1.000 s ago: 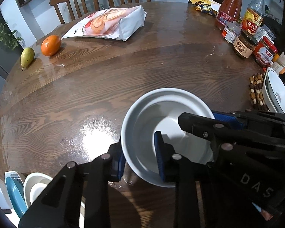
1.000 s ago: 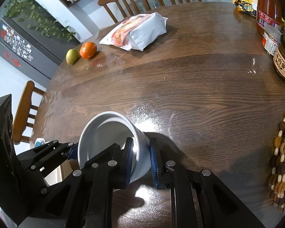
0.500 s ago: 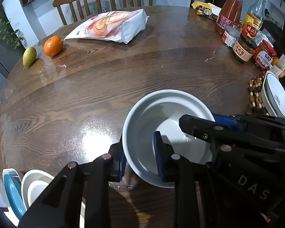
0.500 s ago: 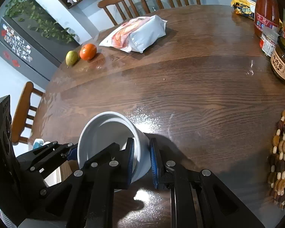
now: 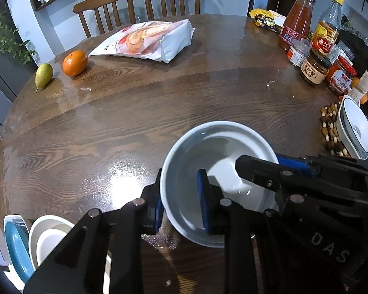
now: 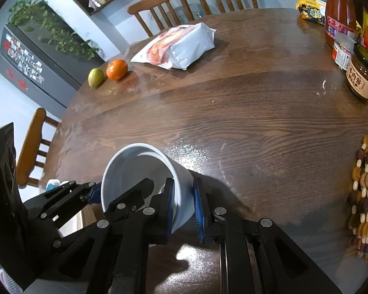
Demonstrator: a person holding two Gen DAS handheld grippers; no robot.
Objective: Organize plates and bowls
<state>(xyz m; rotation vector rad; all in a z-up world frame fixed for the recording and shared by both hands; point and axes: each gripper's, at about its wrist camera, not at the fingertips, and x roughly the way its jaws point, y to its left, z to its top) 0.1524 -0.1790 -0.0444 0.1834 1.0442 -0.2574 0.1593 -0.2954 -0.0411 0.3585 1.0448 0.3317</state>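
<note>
A white bowl (image 5: pixel 218 161) is held above the round wooden table (image 5: pixel 125 127) by both grippers. My left gripper (image 5: pixel 180 204) is shut on the bowl's near-left rim, one pad inside and one outside. My right gripper (image 6: pixel 184 204) is shut on the bowl (image 6: pixel 137 171) at its right wall; it also shows in the left wrist view (image 5: pixel 277 169). A white bowl (image 5: pixel 49 237) and a blue dish (image 5: pixel 16 245) stand stacked on edge at the lower left, below the table edge. A white plate (image 5: pixel 358 132) rests on a bead mat (image 5: pixel 328 129) at the right.
A snack bag (image 5: pixel 149 39), an orange (image 5: pixel 74 63) and a pear (image 5: pixel 43 74) lie at the far side. Jars and sauce bottles (image 5: pixel 316 49) crowd the far right. Wooden chairs (image 5: pixel 125 7) stand behind the table, another chair (image 6: pixel 34 147) at the left.
Both grippers and the bowl have lifted slightly and drawn back; the bowl stays gripped the same way.
</note>
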